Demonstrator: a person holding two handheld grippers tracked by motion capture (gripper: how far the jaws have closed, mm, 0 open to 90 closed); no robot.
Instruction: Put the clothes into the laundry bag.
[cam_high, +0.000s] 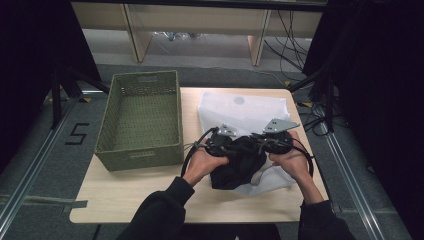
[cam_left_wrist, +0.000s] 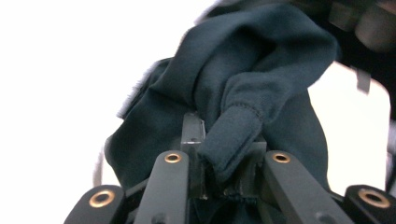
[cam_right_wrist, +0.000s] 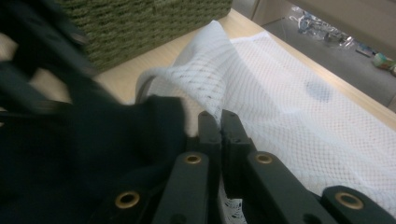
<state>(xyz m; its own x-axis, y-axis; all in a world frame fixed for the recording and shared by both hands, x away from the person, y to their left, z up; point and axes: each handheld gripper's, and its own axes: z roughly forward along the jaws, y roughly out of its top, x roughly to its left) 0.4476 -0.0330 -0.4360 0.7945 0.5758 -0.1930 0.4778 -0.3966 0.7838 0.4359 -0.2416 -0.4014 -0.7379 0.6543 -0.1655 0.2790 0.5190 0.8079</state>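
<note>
Both claws are closed on cloth, each on a different piece. From the left gripper view, the left gripper (cam_left_wrist: 224, 161) has its jaws pinched narrow around a rolled cuff or hem of the dark garment (cam_left_wrist: 243, 88), the fold sticking out toward 12 o'clock between the black jaws. From the right gripper view, the right gripper (cam_right_wrist: 219, 126) holds its jaws nearly together on the raised edge of the white mesh bag (cam_right_wrist: 299, 93), which rises as a lip toward 12 o'clock while the rest of the mesh spreads flat toward 3 o'clock.

In the high view the dark garment (cam_high: 239, 162) sits bunched between the two hands at the near edge of the white mesh bag (cam_high: 240, 107), with the left gripper (cam_high: 218, 142) at its 9 o'clock side and the right gripper (cam_high: 276, 142) at its 3 o'clock side. The bag's long axis runs away from the person, toward 12 o'clock, so the garment appears to have to travel that way, into the opening held up by the right claw. The left gripper is the one carrying the garment, so that move looks to be its job.

Both forearms come in from 6 o'clock, wrists turned inward toward each other, hands close together over the table (cam_high: 145, 190). A green basket (cam_high: 142, 115) stands well apart at 9 o'clock.
</note>
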